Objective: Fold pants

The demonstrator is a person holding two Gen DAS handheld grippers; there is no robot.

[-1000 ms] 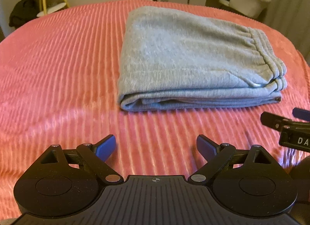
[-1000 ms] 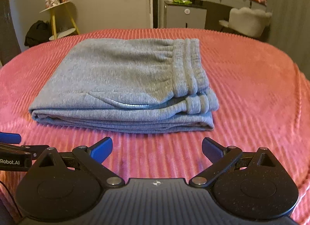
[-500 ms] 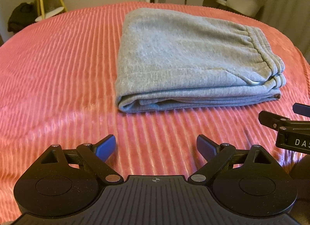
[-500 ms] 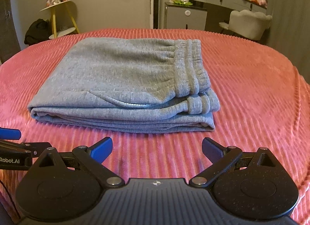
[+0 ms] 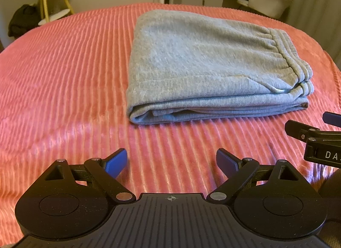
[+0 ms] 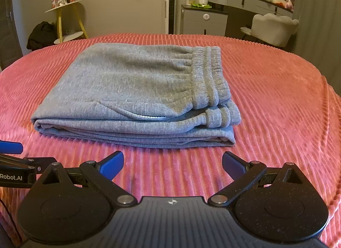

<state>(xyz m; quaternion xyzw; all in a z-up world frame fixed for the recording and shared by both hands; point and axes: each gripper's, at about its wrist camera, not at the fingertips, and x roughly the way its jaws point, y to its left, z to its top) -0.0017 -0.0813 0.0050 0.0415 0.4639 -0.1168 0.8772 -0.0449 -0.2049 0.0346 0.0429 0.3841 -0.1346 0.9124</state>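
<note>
Grey pants (image 5: pixel 208 66) lie folded into a thick rectangle on the pink ribbed bedspread (image 5: pixel 64 73), waistband to the right. They also show in the right wrist view (image 6: pixel 136 94), with the waistband (image 6: pixel 208 81) on top at the right. My left gripper (image 5: pixel 171 162) is open and empty, in front of the fold's near left corner. My right gripper (image 6: pixel 172 163) is open and empty, in front of the fold's near edge. Neither touches the pants. The right gripper's tip shows at the right edge of the left wrist view (image 5: pixel 315 135).
The bedspread (image 6: pixel 277 103) spreads out around the pants. Beyond the bed stand a yellow side table (image 6: pixel 64 22), a dark bag (image 6: pixel 40 34), a grey cabinet (image 6: pixel 204 22) and a white chair (image 6: pixel 275 28).
Both grippers have drawn back and risen slightly from the pants, so more of the room shows. The folded pants have not moved. Both grippers stay open.
</note>
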